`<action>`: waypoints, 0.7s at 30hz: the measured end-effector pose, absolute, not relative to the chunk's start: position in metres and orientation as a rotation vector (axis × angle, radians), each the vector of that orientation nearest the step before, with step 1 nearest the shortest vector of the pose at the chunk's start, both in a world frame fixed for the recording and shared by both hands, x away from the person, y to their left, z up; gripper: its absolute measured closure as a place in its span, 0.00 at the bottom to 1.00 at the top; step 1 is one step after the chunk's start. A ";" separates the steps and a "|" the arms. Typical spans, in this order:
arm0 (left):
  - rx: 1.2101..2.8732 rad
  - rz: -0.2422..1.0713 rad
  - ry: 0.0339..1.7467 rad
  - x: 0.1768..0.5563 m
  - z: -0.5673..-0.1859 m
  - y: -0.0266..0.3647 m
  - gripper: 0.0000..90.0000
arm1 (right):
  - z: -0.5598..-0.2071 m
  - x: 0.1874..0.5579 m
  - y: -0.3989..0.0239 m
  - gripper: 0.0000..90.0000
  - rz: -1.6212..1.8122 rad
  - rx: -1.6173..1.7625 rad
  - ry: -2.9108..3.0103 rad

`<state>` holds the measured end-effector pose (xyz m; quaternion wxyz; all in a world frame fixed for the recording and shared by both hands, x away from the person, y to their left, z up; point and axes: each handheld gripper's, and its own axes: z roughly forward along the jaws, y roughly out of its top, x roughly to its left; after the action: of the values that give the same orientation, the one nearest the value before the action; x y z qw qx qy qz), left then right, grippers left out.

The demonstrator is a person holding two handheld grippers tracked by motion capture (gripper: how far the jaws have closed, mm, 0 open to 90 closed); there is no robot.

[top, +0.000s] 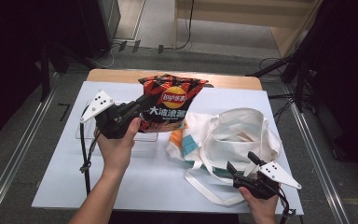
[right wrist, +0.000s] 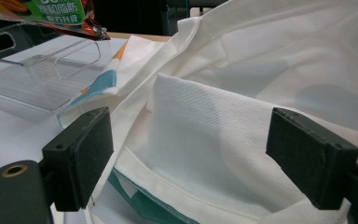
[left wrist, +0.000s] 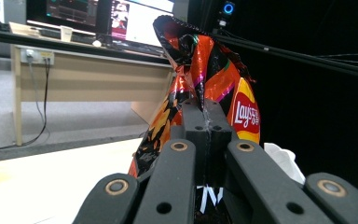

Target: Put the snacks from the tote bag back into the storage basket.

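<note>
Crinkly foil chip bag [top: 170, 103] hangs pinched in left gripper [top: 137, 109] fingers; right gripper [top: 243, 169] fingers gape around soft canvas tote [top: 242, 135] rim.

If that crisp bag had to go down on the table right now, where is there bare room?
The near-left part of the white table, between the left forearm and the tote bag's straps, is bare. So is the far-right corner behind the tote. The middle is crowded: the clear plastic tray sits under the Lay's crisp bag, and the tote spreads across the right.
</note>
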<state>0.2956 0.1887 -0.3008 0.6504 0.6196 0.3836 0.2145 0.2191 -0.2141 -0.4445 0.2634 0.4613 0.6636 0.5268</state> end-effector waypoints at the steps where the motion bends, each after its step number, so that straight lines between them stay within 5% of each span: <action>1: 1.408 0.490 0.874 0.296 -0.301 0.191 1.00 | -0.445 0.219 -0.214 0.17 1.424 1.248 1.795; 21: 1.384 0.539 0.935 0.300 -0.308 0.243 1.00 | -0.448 0.220 -0.209 0.17 1.400 1.273 1.811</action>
<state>0.3003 0.2426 -0.3080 0.6389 0.6066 0.4099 0.2363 0.2204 -0.2094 -0.4483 0.2582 0.4697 0.6678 0.5165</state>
